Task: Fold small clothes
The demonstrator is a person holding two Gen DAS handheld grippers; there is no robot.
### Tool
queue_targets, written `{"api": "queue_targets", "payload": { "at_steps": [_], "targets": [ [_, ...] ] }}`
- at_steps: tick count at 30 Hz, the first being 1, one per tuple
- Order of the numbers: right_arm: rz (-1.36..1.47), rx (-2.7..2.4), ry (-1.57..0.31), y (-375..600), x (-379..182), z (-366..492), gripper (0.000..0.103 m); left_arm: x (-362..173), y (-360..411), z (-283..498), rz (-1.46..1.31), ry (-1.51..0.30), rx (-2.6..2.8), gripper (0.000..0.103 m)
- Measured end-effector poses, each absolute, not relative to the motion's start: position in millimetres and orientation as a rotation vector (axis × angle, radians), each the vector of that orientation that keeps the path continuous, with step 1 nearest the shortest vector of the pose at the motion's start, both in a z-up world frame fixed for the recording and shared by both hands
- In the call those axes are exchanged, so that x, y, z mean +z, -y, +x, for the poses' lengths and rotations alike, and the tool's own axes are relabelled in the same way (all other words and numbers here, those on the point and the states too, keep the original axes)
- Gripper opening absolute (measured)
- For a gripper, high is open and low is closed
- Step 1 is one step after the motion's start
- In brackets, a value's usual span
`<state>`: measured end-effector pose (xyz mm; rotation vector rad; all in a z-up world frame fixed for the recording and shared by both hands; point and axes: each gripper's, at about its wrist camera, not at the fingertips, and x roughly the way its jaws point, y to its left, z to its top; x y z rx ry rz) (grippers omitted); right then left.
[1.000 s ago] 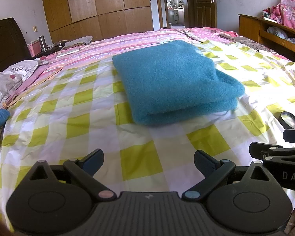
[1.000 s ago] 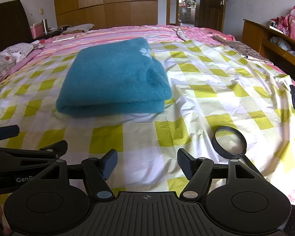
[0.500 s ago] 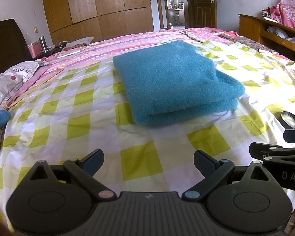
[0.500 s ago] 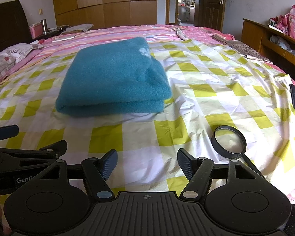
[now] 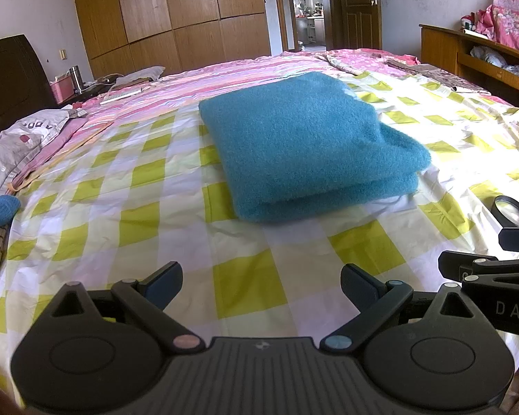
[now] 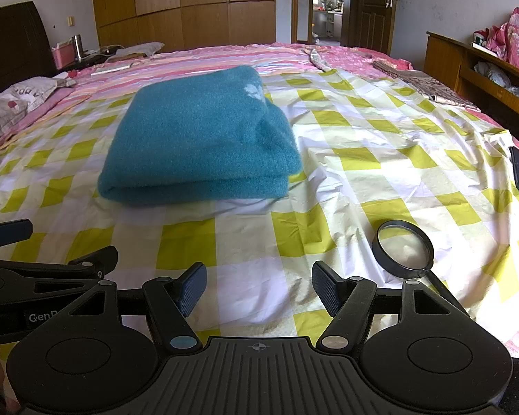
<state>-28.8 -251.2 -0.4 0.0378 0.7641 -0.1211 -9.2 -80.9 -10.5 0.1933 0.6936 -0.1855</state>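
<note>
teal garment (image 5: 304, 141) seen folded into thick rectangle, laid flat on checked sheet (image 5: 245, 287), middle of bed, well apart from both grippers. left gripper (image 5: 261, 285) held spread, nothing between fingers. right gripper (image 6: 257, 288) also spread, empty; magnifying glass (image 6: 403, 249) lies just beside it on sheet. fabric judged soft, fluffy, light, not slippery; layers prob. slide apart if lifted by one edge. best taken at near corners of fold, both layers pinched together.

Both wrist views sit low at the near edge of the yellow-and-white checked bed sheet (image 5: 266, 290), facing the far wooden wardrobe (image 6: 190, 3); the 2 share the folded teal fleece garment (image 5: 304, 145).
</note>
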Motion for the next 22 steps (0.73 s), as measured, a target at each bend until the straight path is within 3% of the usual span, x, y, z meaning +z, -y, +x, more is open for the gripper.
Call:
{"api": "queue_targets", "payload": {
  "at_steps": [22],
  "targets": [
    [0.039, -0.121, -0.761, 251.2, -0.5, -29.4, 0.068, -9.5, 83.2, -8.9, 0.202, -0.686, -0.184, 0.102]
  ]
}}
